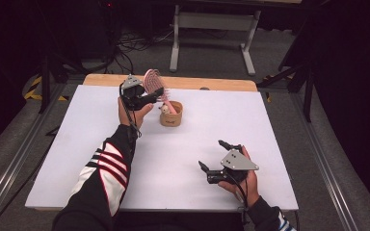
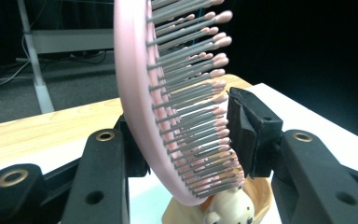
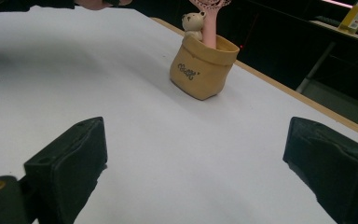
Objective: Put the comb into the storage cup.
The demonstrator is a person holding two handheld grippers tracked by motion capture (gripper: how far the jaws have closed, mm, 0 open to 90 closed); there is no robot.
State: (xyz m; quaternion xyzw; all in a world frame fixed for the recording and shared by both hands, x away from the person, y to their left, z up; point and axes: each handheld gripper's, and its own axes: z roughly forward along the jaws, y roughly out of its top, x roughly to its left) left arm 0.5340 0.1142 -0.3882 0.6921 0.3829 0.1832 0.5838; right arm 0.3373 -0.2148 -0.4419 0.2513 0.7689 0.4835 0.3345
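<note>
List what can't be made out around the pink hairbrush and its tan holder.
- Hairbrush handle end: hidden inside the holder in the right gripper view.
- Brush head: cut off by that view's top edge.
- Holder's lettering: too small to read.
- Left hand-held gripper: whether its pad presses the bristle tips is unclear in the left gripper view.
- Bear figure: cut off by the bottom edge there.

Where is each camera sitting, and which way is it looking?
High view: above the person's side, looking forward and down on the white table; both forearms, left gripper, right gripper.
Left gripper view: on the left gripper, looking along its jaws at the pink hairbrush between them.
Right gripper view: on the right gripper, low over the table, facing the tan holder; its jaws wide apart.
All share the hairbrush and holder.
</note>
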